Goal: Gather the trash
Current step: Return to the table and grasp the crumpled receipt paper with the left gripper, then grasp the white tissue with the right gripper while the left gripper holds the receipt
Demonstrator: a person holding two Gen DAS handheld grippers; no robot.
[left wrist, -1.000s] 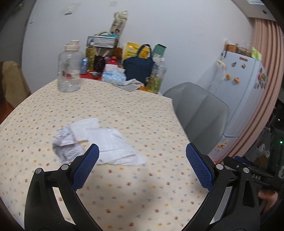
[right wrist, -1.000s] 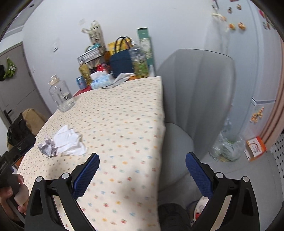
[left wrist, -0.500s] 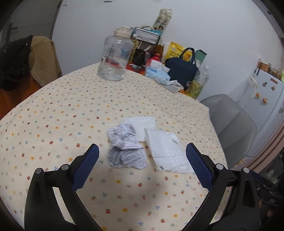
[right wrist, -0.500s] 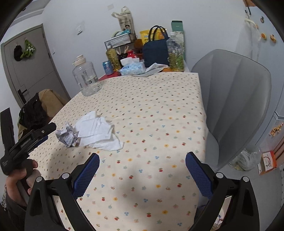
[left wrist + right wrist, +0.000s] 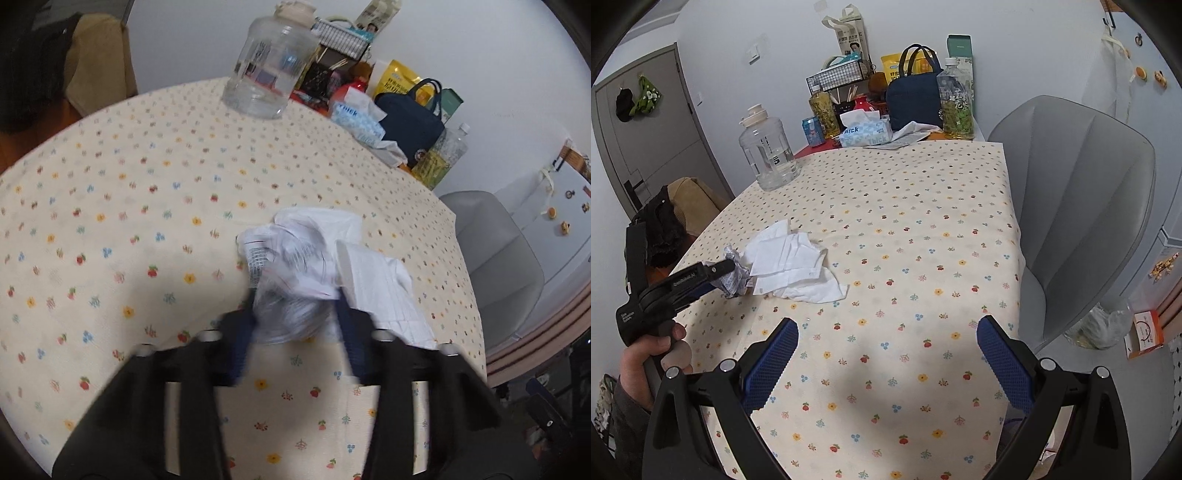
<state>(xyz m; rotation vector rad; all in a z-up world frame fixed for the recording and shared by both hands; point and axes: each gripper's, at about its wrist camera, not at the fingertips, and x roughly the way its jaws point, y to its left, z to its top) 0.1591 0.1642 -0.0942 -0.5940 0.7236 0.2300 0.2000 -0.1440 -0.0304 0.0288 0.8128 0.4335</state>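
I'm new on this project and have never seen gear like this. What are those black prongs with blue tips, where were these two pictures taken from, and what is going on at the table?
No robot here: a person holds a two-finger clamp in each hand, and each clamp carries a camera looking along its fingers. That gives one picture per hand.

In the left hand's picture, the left gripper is closing its jaws on a crumpled printed paper, which sits between the blue pads. A white tissue lies right beside it on the flowered tablecloth.

In the right hand's picture, the right gripper is open and empty above the cloth. At the left you see the other hand holding its clamp at the paper.

At the table's far end stand a clear water jug, a tissue box and a navy bag.
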